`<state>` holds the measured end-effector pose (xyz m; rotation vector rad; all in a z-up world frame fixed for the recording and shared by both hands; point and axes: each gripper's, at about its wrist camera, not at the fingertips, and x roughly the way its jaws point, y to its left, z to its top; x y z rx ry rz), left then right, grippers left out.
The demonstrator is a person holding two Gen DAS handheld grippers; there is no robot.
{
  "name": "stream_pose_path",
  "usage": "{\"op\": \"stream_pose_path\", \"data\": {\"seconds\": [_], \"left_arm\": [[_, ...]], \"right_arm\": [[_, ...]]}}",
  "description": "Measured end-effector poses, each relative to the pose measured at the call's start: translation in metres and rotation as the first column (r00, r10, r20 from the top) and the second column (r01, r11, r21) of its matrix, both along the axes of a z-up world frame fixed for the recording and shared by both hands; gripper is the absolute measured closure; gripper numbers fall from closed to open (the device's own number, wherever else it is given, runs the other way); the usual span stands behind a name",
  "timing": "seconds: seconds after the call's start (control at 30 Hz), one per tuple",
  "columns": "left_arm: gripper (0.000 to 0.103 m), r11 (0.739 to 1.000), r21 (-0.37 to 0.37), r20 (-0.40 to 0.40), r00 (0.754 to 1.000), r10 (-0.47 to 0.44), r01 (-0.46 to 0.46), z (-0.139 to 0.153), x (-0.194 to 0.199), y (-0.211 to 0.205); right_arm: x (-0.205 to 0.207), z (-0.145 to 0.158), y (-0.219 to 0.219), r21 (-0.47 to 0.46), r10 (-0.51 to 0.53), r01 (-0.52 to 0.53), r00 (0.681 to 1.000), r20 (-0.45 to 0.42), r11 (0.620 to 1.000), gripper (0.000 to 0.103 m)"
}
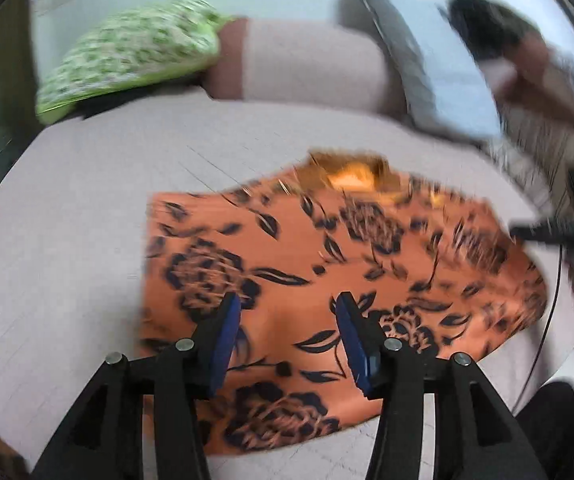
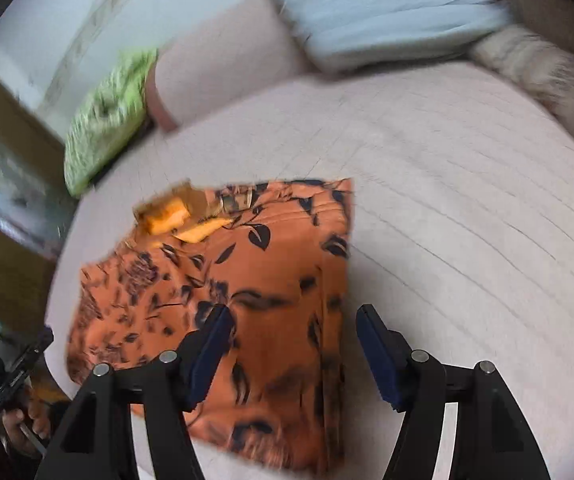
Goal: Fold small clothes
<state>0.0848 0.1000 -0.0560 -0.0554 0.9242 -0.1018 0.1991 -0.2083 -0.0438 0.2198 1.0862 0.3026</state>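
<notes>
Both views are motion-blurred, so fine detail is not resolving.

The orange garment (image 1: 327, 264) with the dark floral print is lying spread on the pale bed sheet (image 1: 67, 240), roughly mid-bed. A yellow-orange inner patch (image 2: 169, 214) is showing at its far edge, looking like a neckline or lining, though it is too blurred to say which.

The left gripper (image 1: 289, 312) is hovering over the near part of the garment. Its blue-padded fingers (image 1: 227, 336) are standing spread apart, released, gripping nothing, with cloth showing in the gap between them.

The right gripper (image 2: 293, 320) is sitting over the garment's right-hand edge. Its left finger (image 2: 211, 348) is lying over the fabric and the other finger is over bare sheet. The fingers are apart and released, with nothing clamped.

In the left view the right gripper is showing as a dark blurred shape at the right side, near the garment's edge. In the right view the left gripper is visible at the lower left, held in a hand (image 2: 23, 420).

At the far end of the bed, a green patterned pillow (image 1: 135, 52) is lying beside a pink pillow (image 1: 315, 64), and a light blue pillow (image 2: 383, 4) is sitting further right.
</notes>
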Motion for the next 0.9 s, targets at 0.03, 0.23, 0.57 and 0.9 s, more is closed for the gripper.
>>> {"op": "stream_pose_path", "data": {"seconds": [0.03,0.23,0.57,0.9], "left_arm": [[0.052,1.0,0.006,-0.018,1.0,-0.008,0.008,-0.009,0.006,-0.004],[0.052,0.998,0.05,-0.064,0.997,0.038,-0.035,-0.045,0.016,0.001],[0.05,0.995,0.096,0.055,0.998,0.024,-0.029,-0.011,-0.001,-0.007],[0.036,0.982,0.171,-0.051,0.995,0.084,-0.074,-0.033,0.006,0.003]], "right_arm": [[0.016,-0.01,0.005,-0.02,-0.002,0.001,1.0,-0.026,1.0,0.035],[0.041,-0.014,0.027,-0.164,0.062,-0.059,0.998,0.014,0.985,0.097],[0.026,-0.003,-0.016,-0.072,-0.173,0.182,0.978,0.12,0.981,0.05],[-0.028,-0.068,0.019,0.185,-0.069,0.097,0.986,-0.152,0.978,0.047]]}}
